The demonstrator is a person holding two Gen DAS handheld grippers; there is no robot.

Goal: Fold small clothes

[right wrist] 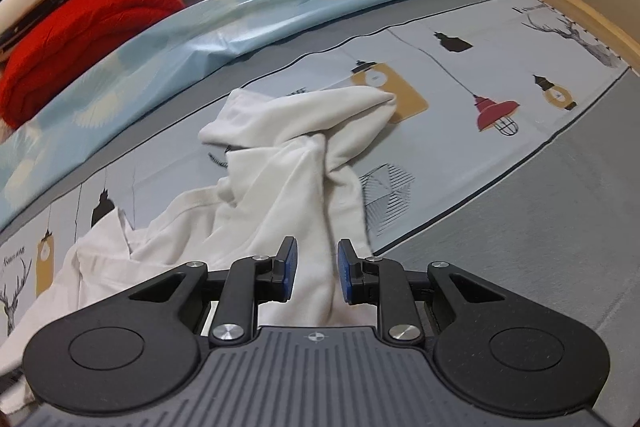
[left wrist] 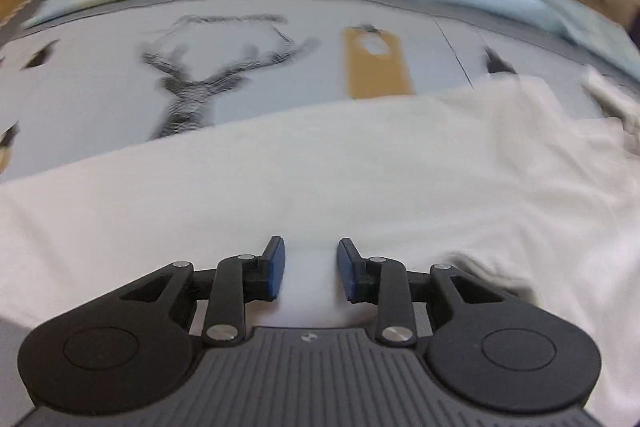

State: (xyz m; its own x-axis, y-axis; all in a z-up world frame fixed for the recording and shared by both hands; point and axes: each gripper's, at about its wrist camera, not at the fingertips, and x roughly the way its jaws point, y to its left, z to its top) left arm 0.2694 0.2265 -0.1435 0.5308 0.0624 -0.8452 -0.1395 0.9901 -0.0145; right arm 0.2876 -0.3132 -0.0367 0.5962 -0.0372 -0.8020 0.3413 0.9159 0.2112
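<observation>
White cotton garment (right wrist: 280, 163) mid-fold, bunched ahead of right gripper (right wrist: 317, 273), pinched between narrow jaws; left gripper (left wrist: 311, 269) slightly parted, clasping nothing; next, flattening needed.

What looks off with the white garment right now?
The white cotton garment is not flat: in the right wrist view its far end is twisted and bunched into a rope-like ridge over the printed bedsheet. Nothing looks damaged or spilled.

Bed (right wrist: 560, 211) with grey cover and a printed panel of lamps and deer. White garment (right wrist: 280, 163) lies crumpled on the panel; a light blue sheet (right wrist: 248, 15) lies beyond it. Red folded cloth (right wrist: 80, 27) sits on the sheet's far side.
</observation>
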